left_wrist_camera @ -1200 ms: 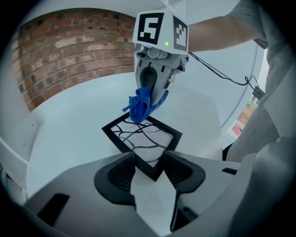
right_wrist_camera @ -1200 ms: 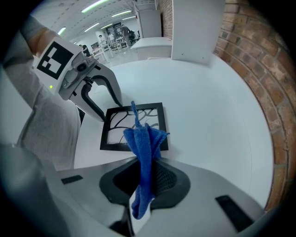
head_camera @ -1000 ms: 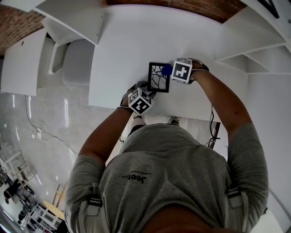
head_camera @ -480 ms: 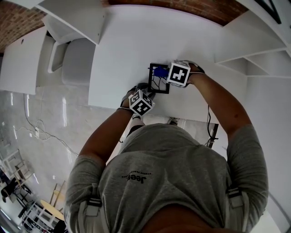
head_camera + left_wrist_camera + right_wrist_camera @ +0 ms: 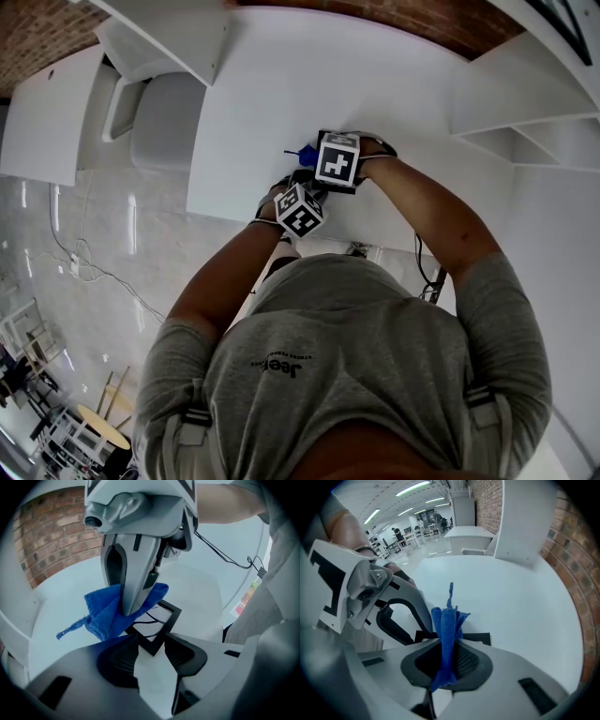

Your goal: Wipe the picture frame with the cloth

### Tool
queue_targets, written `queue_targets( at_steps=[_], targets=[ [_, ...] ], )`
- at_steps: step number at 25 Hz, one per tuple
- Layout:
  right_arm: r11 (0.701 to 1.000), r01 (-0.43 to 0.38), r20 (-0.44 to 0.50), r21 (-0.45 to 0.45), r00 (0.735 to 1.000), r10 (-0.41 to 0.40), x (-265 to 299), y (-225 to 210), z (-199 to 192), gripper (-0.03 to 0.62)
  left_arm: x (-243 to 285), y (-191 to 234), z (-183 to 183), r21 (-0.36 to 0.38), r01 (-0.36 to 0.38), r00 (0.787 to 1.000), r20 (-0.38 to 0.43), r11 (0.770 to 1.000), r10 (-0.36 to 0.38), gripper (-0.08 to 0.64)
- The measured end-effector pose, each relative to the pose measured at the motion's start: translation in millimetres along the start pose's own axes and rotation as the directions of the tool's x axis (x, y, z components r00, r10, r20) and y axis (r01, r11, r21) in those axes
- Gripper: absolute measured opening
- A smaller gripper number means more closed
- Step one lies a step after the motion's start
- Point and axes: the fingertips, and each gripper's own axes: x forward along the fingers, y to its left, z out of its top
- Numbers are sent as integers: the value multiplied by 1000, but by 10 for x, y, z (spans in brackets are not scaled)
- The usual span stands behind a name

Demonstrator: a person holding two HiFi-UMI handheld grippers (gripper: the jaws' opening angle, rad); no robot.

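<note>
site type: open-plan lab or workshop hall, partly office-like.
evidence:
- long white laminate bench [image 5: 253,103] set against a red brick wall [image 5: 51,536]
- white open shelving units [image 5: 525,103] beside the bench
- glossy pale floor [image 5: 84,234] with a thin loose cable [image 5: 84,270] trailing across it
- rows of ceiling strip lights [image 5: 412,487]
- further white desks [image 5: 468,531]
- people standing at distant workstations [image 5: 397,532]

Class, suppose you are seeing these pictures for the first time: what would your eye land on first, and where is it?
The bright blue cloth stands out most, pinched between the jaws of the right gripper over the white table. Next comes the black picture frame lying on that table, with the cloth draped over one side of it.
</note>
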Motion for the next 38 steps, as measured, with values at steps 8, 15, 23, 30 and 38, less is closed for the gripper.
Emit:
queue_targets(
  at_steps=[8, 15, 23, 30, 38],
  targets=[
    [999, -18, -40, 31, 999, 19, 5, 34, -351, 51, 9, 8, -23, 1, -1, 1000, 0, 1000, 1, 184],
    [994, -27, -78, 109, 996, 36, -172, 65, -851, 51, 11, 10, -33, 1, 1, 1000, -7, 1000, -1, 184],
    [991, 11, -102, 137, 995, 2, -190, -24, -1085, 51, -6, 17, -18, 1, -3, 1000, -13, 1000, 3, 185],
    [989, 53, -101, 138, 994, -39, -174, -84, -1090, 51, -33, -17, -26, 10, -23, 1000, -10, 1000, 23, 158],
    [989, 41, -123, 139, 992, -23, -167, -51, -1134, 51, -6, -27, -36, 23, -49, 999, -12, 999, 49, 133]
  ],
)
